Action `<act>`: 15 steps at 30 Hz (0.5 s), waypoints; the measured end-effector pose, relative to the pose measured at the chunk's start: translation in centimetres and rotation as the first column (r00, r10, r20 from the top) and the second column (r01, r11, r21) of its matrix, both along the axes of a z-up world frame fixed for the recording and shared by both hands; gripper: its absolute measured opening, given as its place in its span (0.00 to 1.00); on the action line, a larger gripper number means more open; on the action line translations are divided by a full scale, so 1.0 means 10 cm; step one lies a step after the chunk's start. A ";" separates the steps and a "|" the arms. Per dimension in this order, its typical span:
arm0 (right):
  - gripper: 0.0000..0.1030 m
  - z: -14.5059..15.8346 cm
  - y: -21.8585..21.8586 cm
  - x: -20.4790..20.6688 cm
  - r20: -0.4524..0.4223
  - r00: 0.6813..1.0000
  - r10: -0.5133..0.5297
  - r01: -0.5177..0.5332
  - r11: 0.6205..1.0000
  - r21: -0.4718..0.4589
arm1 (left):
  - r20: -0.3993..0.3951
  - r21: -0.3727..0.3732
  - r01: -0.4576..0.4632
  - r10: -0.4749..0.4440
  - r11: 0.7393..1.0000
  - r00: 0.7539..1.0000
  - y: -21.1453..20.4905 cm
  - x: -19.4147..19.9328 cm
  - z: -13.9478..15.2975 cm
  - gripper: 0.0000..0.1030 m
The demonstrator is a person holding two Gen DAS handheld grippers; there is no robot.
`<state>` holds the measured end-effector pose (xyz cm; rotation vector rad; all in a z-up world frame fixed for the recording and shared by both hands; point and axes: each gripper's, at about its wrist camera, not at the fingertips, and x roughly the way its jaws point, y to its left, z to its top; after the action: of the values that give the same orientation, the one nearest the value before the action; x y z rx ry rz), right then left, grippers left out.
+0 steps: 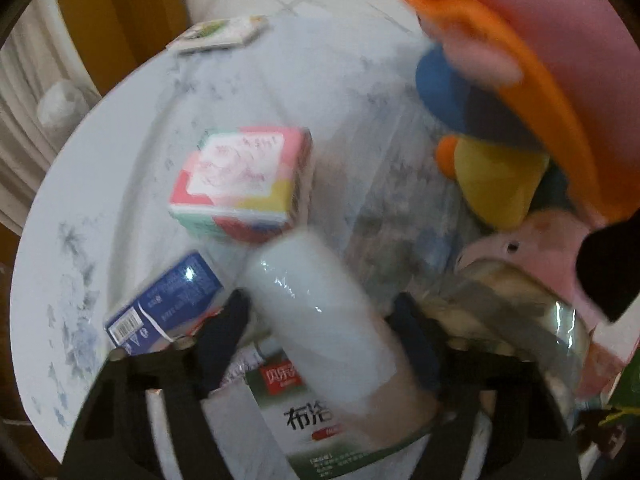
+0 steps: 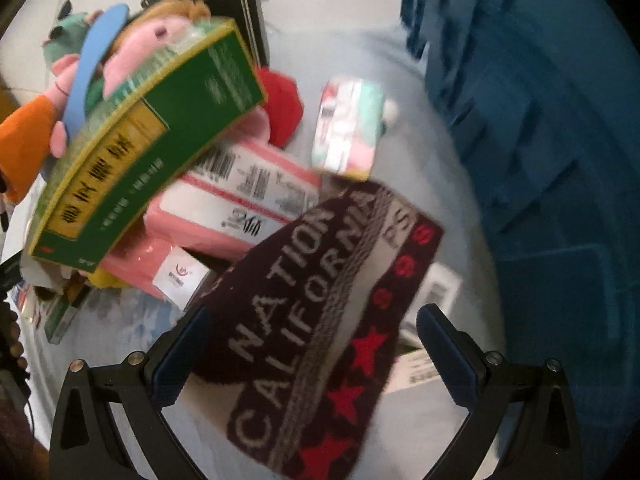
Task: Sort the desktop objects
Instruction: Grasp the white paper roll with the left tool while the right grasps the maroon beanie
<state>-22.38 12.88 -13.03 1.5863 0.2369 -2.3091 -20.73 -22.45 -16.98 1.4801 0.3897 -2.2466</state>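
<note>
Holding a white cylindrical bottle (image 1: 320,320) between its two dark fingers, the left claw (image 1: 320,316) occupies the lower centre of the left wrist view; the bottle appears lifted above a green-and-white medicine box (image 1: 296,412) at the bottom of the frame, though blur leaves contact uncertain. Just beyond lie a blue carton (image 1: 164,300) at lower left and a pink, yellow and teal tissue pack (image 1: 244,184) at centre, both on the pale patterned surface (image 1: 100,168). Plush toys (image 1: 500,184) in orange, blue, yellow and pink crowd the right edge.

In the right wrist view, the right claw (image 2: 312,344) stands wide, its fingers either side of a dark towel lettered "CALIFORNIA" (image 2: 320,320); whether either finger touches the towel cannot be told. Past it are pink packages (image 2: 240,200), a tilted green box (image 2: 152,152) at left and a small pastel pack (image 2: 348,128) at upper centre. A blue crate (image 2: 540,120) fills the right side.

The step in hand appears to be carrying the bottle to its sorting place. The next move probably calls for a steady transfer and release, while the right claw would need to close on the towel.
</note>
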 end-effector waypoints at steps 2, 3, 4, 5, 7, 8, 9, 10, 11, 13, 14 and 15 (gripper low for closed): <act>1.00 -0.06 -0.06 -0.01 0.030 0.999 0.016 -0.015 0.999 -0.029 | 0.042 0.003 0.049 -0.049 0.999 0.998 0.09 0.05 -0.05 0.44; 1.00 -0.08 -0.11 -0.01 0.033 0.999 0.033 -0.032 0.999 -0.032 | 0.038 0.005 0.059 -0.059 0.998 0.998 0.13 0.09 -0.05 0.44; 1.00 -0.11 -0.15 -0.01 0.034 0.998 0.046 -0.045 0.999 -0.030 | 0.042 0.004 0.075 -0.075 0.997 0.996 0.17 0.12 -0.05 0.44; 1.00 -0.15 -0.18 -0.03 0.038 0.998 0.055 -0.054 0.998 -0.026 | 0.042 -0.005 0.091 -0.091 0.996 0.995 0.21 0.16 -0.05 0.44; 1.00 -0.26 -0.21 -0.08 0.065 0.997 0.050 -0.050 0.999 -0.012 | 0.041 -0.013 0.104 -0.103 0.995 0.994 0.25 0.20 -0.05 0.44; 1.00 -0.28 -0.22 -0.10 0.052 0.998 0.044 -0.045 0.999 0.009 | 0.034 -0.008 0.109 -0.109 0.994 0.993 0.25 0.23 -0.04 0.44; 0.97 -0.30 -0.21 -0.12 0.052 0.998 0.041 -0.041 0.999 0.012 | 0.029 -0.006 0.116 -0.116 0.993 0.993 0.26 0.24 -0.04 0.43; 0.82 -0.30 -0.20 -0.13 0.052 0.998 0.037 -0.038 0.999 0.012 | 0.028 -0.010 0.123 -0.122 0.992 0.992 0.26 0.26 -0.04 0.43; 0.71 -0.29 -0.19 -0.12 0.038 0.999 0.036 -0.037 0.999 0.023 | 0.026 -0.021 0.129 -0.128 0.991 0.991 0.28 0.28 -0.02 0.43; 0.46 -0.21 -0.15 -0.11 0.014 0.999 0.037 -0.037 0.999 0.023 | 0.012 -0.057 0.144 -0.144 0.988 0.990 0.36 0.36 0.07 0.43; 0.41 -0.16 -0.12 -0.11 0.016 0.999 0.035 -0.035 0.999 0.002 | -0.003 -0.081 0.153 -0.153 0.985 0.988 0.42 0.42 0.15 0.43; 0.34 -0.10 -0.09 -0.10 0.006 0.999 0.039 -0.039 0.999 -0.009 | -0.015 -0.096 0.158 -0.160 0.983 0.987 0.48 0.49 0.21 0.43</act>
<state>-23.33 11.97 -14.04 1.5704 0.2529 -2.2729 -15.87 -17.66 -14.86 1.4851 0.1737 -2.3719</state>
